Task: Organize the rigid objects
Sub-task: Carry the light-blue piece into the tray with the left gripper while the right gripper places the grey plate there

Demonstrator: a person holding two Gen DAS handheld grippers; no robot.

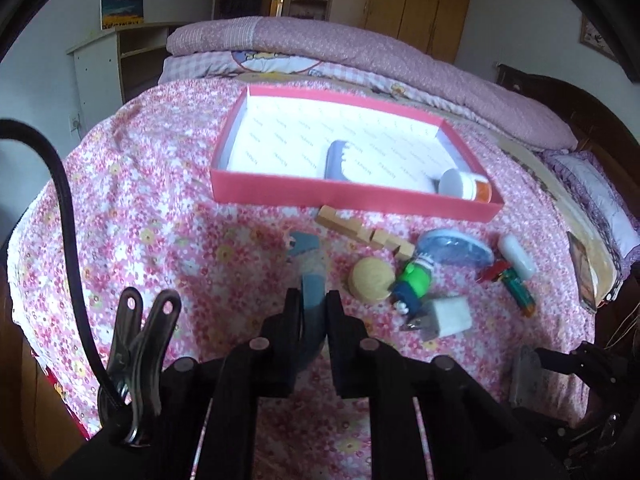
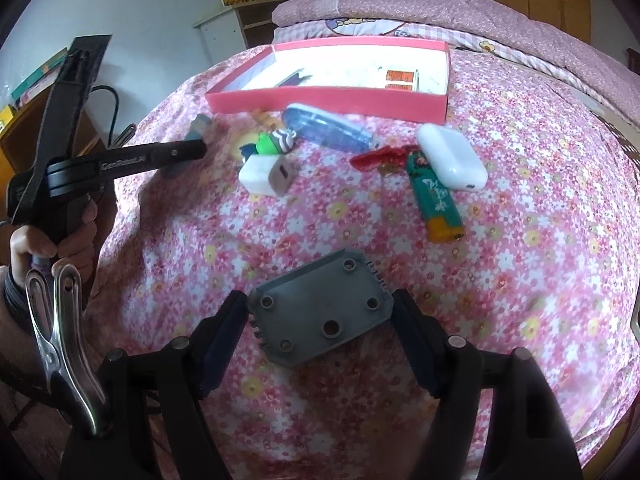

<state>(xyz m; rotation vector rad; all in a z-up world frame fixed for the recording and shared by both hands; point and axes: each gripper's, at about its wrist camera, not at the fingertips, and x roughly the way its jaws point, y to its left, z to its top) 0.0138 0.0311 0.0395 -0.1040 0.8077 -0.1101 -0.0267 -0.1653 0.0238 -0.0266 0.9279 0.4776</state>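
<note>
My left gripper is shut on a blue-grey tool and holds it over the flowered bedspread, in front of the pink box. The box holds a grey comb and a white jar with an orange band. My right gripper has its fingers against both ends of a grey rectangular plate with round holes. The left gripper with the blue tool also shows in the right wrist view.
On the bedspread lie a wooden block chain, a round wooden disc, a green toy figure, a white charger, a blue oval case, a white earbud case, a green-orange lighter. A folded quilt lies behind.
</note>
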